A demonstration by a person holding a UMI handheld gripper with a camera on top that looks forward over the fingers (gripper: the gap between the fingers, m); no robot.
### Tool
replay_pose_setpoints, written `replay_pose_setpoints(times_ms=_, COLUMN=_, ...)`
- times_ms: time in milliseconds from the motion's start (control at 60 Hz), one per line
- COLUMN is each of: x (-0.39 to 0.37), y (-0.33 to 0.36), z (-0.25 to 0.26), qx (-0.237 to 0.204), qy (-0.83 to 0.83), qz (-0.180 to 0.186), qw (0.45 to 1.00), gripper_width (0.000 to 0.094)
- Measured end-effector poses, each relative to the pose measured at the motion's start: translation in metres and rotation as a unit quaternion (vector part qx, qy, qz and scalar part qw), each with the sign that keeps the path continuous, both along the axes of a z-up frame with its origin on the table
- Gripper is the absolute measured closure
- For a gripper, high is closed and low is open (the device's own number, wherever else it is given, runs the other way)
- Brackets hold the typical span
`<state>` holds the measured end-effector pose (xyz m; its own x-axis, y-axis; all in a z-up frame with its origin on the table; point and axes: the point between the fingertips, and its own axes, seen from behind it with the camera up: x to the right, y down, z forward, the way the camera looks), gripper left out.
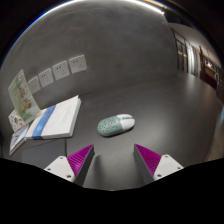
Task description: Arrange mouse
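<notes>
Computer mouse (115, 125) lies on the grey tabletop (150, 95), just ahead of the gripper (114, 157), long axis crosswise to its fingers, which stand apart and empty; an open book (45, 124) lies leftward.

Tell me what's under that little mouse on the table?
The mouse rests straight on the bare grey table, beyond the open tongs, with an open booklet off to one side. The patch of table directly beneath the mouse is covered, so nothing there shows.
</notes>
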<state>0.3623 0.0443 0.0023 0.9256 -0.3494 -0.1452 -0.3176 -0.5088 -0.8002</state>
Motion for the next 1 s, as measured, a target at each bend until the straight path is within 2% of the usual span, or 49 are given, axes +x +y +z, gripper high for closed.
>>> replay_pose_setpoints(times_ms=200, x=0.015, y=0.045, z=-0.009, qx=-0.032, qy=-0.053, qz=-0.023, qw=0.998, gripper_width=0.0093)
replay_pose_setpoints(times_ms=500, x=0.03, y=0.104, z=-0.008, qx=-0.035, qy=-0.05, qz=-0.054, qw=0.997, gripper_width=0.0092)
replay_pose_setpoints(times_ms=733, x=0.028, y=0.146, z=-0.007, qx=-0.027, qy=-0.061, qz=-0.017, qw=0.998, gripper_width=0.0102)
replay_pose_setpoints(times_ms=817, x=0.025, y=0.153, z=-0.007, qx=-0.02, qy=-0.064, qz=-0.005, qw=0.998, gripper_width=0.0383)
replay_pose_setpoints(times_ms=833, x=0.024, y=0.154, z=-0.007, qx=-0.018, qy=-0.066, qz=0.0, qw=0.998, gripper_width=0.0414)
replay_pose_setpoints(times_ms=1000, x=0.022, y=0.15, z=-0.007, qx=-0.02, qy=-0.043, qz=0.017, qw=0.999, gripper_width=0.0485)
